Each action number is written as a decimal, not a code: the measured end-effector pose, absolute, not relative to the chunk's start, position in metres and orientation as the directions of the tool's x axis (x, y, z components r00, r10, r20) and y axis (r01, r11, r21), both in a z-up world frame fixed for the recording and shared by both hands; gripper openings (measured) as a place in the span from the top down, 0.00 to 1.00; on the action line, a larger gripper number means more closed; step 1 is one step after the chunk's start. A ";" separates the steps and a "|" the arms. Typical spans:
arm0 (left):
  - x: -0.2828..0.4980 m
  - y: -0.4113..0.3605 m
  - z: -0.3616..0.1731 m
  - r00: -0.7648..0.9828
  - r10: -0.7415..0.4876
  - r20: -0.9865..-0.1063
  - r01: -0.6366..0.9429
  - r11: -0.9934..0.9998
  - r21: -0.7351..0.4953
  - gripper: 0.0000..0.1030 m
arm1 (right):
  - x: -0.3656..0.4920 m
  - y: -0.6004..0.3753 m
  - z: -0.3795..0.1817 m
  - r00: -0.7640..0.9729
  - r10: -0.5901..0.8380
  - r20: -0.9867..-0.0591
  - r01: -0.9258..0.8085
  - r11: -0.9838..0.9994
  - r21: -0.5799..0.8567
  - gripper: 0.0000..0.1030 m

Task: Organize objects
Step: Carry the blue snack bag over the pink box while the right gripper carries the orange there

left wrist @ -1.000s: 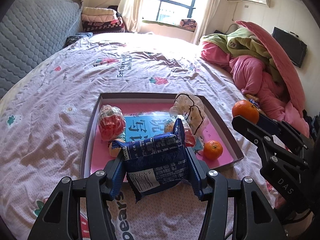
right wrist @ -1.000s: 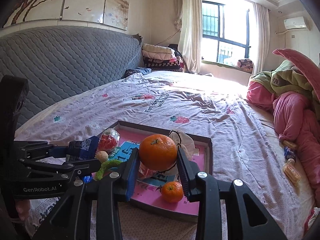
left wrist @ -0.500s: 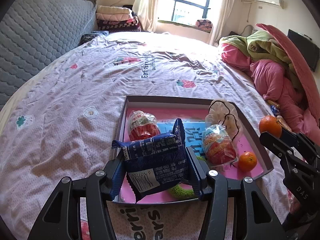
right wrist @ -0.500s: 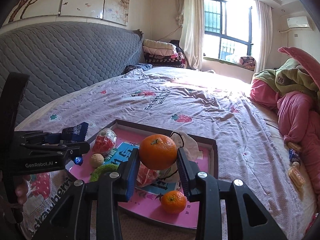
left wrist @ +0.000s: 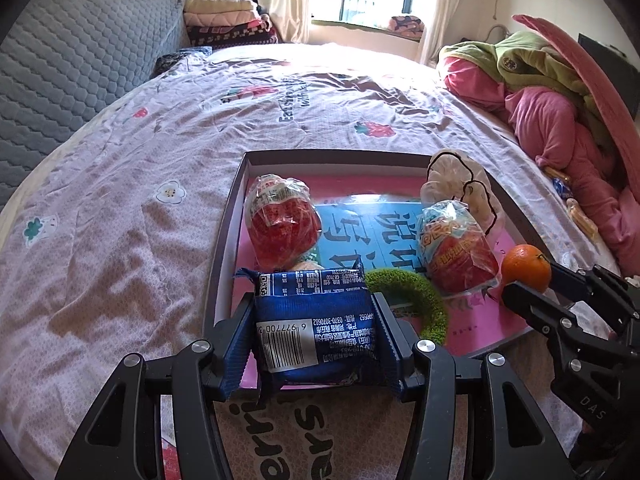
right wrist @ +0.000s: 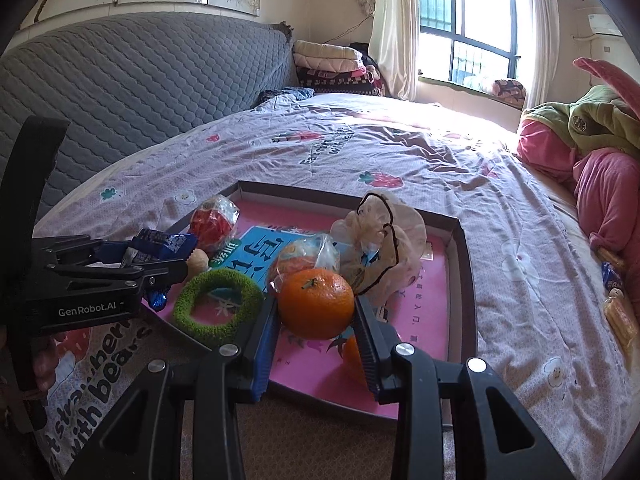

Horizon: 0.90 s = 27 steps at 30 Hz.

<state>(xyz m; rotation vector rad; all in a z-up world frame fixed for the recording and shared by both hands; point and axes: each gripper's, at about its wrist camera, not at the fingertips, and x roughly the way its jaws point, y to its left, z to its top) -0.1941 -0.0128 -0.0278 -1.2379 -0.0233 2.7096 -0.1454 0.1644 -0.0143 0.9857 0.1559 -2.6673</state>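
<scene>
- Left wrist view: the left gripper (left wrist: 314, 334) is clenched on a blue snack packet (left wrist: 316, 330), barcode side up, low in the centre of the frame and hanging over the near left corner of the pink tray (left wrist: 224, 240); the packet has not been set down.
- Already lying in the tray here: a red wrapped snack (left wrist: 282, 220) at centre left, a second red-and-blue wrapped snack (left wrist: 456, 250) at centre right, a green fuzzy ring (left wrist: 430, 292) just right of the packet, and a crumpled white bag with black trim (left wrist: 460, 176) toward the far right corner.
- At the right edge of this frame the right gripper (left wrist: 532, 276) carries an orange (left wrist: 526, 267) over the tray's right side.
- Small wrapped items (left wrist: 580, 216) lie on the bedsheet (left wrist: 120, 200) at far right, outside the tray, apparently not yet collected.
- Right wrist view: the right gripper (right wrist: 316, 312) grasps the orange (right wrist: 316, 304) between its blue pads at frame centre, above the tray's (right wrist: 466, 280) near edge; a second orange (right wrist: 352, 354) sits in the tray just beneath it.
- The left gripper (right wrist: 160, 258) with its packet (right wrist: 160, 244) shows at centre left.
- By judgement, the sorting is well along: two held items await release, and the strays at the right edge (right wrist: 618, 312) remain.
</scene>
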 end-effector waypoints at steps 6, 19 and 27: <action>-0.192 -0.010 -0.030 -0.649 0.148 -0.746 -0.145 -0.987 -0.070 0.45 | -0.146 0.159 -0.022 -0.704 -0.238 -0.670 0.319 -0.948 0.001 0.64; -0.192 -0.007 -0.032 -0.646 0.138 -0.750 -0.149 -0.987 -0.054 0.45 | -0.148 0.157 -0.033 -0.666 -0.251 -0.702 0.326 -0.945 0.029 0.63; -0.195 -0.008 -0.034 -0.640 0.144 -0.755 -0.149 -0.987 -0.062 0.44 | -0.152 0.158 -0.033 -0.655 -0.257 -0.711 0.317 -0.947 0.051 0.63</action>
